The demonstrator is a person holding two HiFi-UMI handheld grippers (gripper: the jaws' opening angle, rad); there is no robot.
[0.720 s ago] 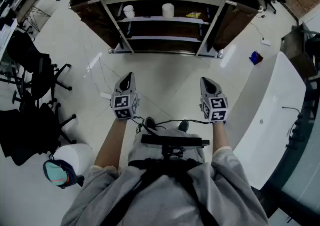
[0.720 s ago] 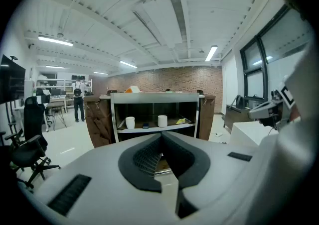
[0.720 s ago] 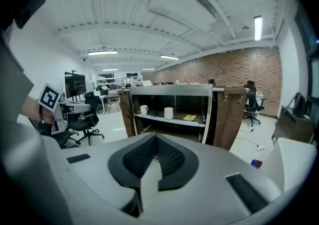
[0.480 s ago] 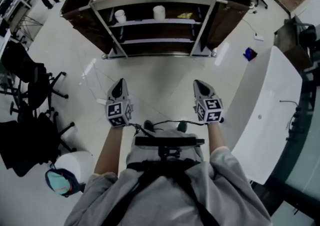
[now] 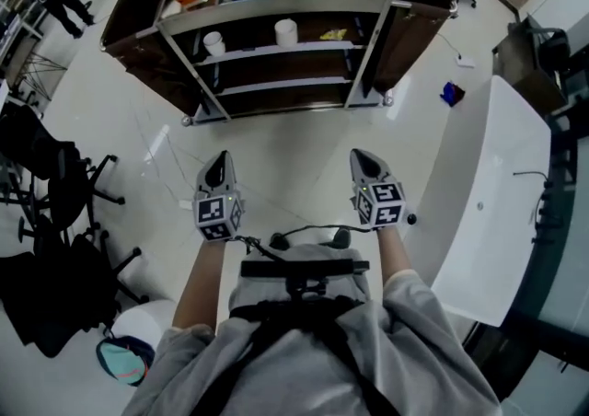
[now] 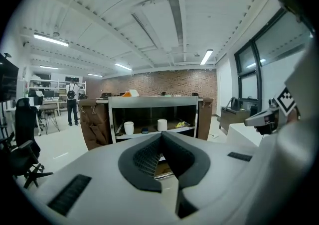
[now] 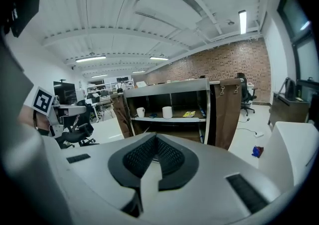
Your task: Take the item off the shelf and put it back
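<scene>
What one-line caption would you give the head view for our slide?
A person faces a shelf unit across the pale floor, left gripper and right gripper both shut and empty.

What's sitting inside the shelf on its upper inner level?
A white mug, a white cup and a yellow packet. The rear is in shadow, so anything further back is hidden.

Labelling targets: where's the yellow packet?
Head view, top centre: the yellow packet lies on the shelf just under the top deck, toward its right end, right of the white cylinder.
</scene>
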